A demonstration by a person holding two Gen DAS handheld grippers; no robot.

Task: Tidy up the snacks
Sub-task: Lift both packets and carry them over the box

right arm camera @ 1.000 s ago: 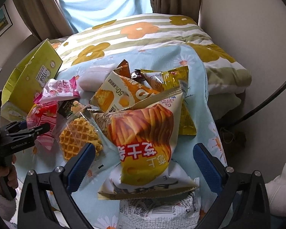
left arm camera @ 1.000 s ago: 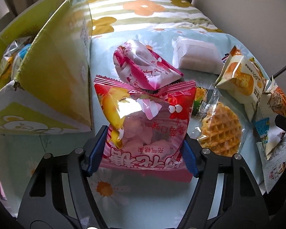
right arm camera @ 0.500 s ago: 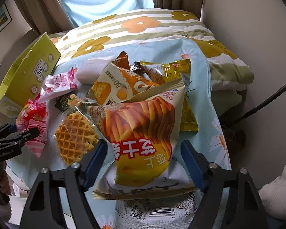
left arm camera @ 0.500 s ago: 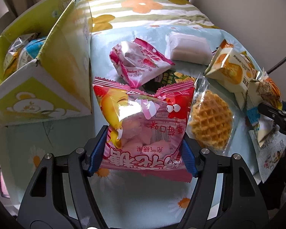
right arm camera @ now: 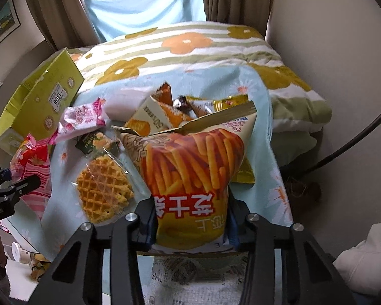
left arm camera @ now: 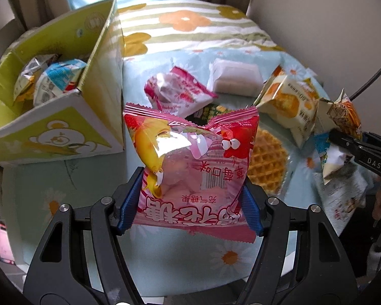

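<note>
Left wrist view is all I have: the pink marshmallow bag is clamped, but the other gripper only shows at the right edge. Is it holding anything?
Observer: Yes. While the left gripper grips the pink marshmallow bag, the right gripper is shut on a fries-print snack bag, clamped near its lower end.
Operator: Is anything under that bag?
Observer: A white printed packet lies on the cloth just below it.
Operator: Any snacks hidden from me behind it?
Observer: A gold foil packet sticks out behind the fries bag's top edge.
</note>
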